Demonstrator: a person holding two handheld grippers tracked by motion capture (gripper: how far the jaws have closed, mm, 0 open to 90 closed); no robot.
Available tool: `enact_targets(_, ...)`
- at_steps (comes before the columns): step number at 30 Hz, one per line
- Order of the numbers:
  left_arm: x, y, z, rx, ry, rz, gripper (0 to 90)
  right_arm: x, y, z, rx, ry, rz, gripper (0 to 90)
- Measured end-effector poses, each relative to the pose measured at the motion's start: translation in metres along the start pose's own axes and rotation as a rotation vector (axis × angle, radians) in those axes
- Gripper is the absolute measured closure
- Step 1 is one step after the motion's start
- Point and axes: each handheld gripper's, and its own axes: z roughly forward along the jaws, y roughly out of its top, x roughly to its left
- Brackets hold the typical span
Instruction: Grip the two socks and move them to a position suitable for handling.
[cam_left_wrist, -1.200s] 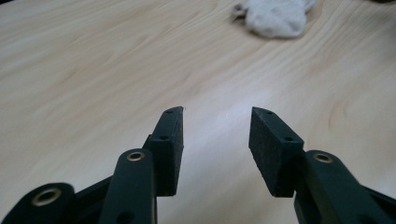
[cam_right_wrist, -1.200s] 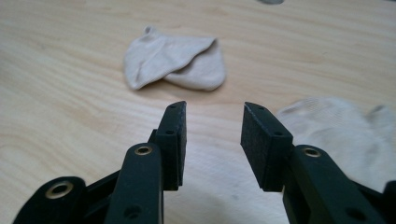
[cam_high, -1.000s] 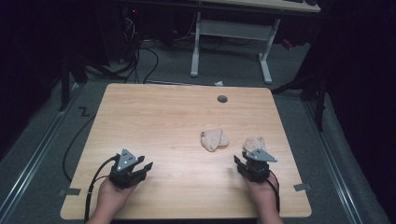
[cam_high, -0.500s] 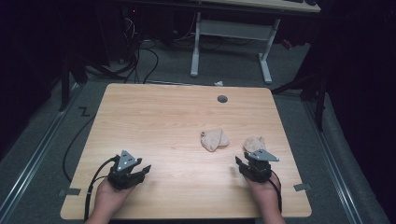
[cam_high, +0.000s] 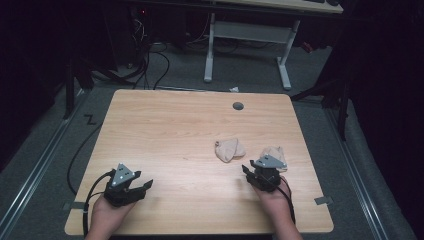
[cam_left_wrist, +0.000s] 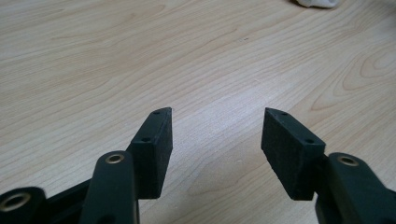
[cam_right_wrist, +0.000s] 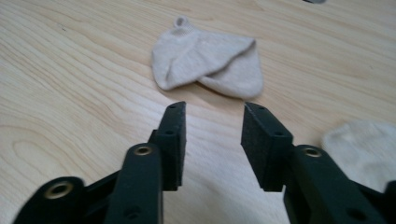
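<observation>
Two beige socks lie on the right half of the wooden table (cam_high: 170, 130). One folded sock (cam_high: 229, 149) (cam_right_wrist: 205, 63) rests just ahead of my right gripper (cam_high: 255, 172) (cam_right_wrist: 212, 112), whose jaws have just closed a little but stand open with nothing between them. The other sock (cam_high: 275, 154) (cam_right_wrist: 366, 149) lies close by that gripper's right side, partly hidden behind it. My left gripper (cam_high: 142, 187) (cam_left_wrist: 215, 116) hovers low over bare wood at the near left; its jaws have just been opening and stand open and empty. A pale sock edge (cam_left_wrist: 317, 2) peeks in at the top.
A round grey grommet (cam_high: 238, 106) is set into the table's far right part. Behind the table stand a white desk frame (cam_high: 245, 40) and floor cables (cam_high: 150, 55). Bare wood spans the table's left and middle.
The left gripper has drifted slightly toward the near left, and its jaws look wider. The right gripper has shifted a little to the left. Both socks lie as before.
</observation>
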Motion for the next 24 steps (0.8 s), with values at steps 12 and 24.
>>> enact_targets(12, -0.003, 0.001, -0.002, -0.017, -0.023, 0.025, 43.2, -0.006, 0.036, 0.042, 0.064, 0.001, 0.052, 78.7)
enact_targets(24, -0.003, 0.001, -0.002, -0.006, -0.032, 0.021, 43.4, -0.026, 0.047, 0.089, 0.191, -0.024, 0.099, 89.9)
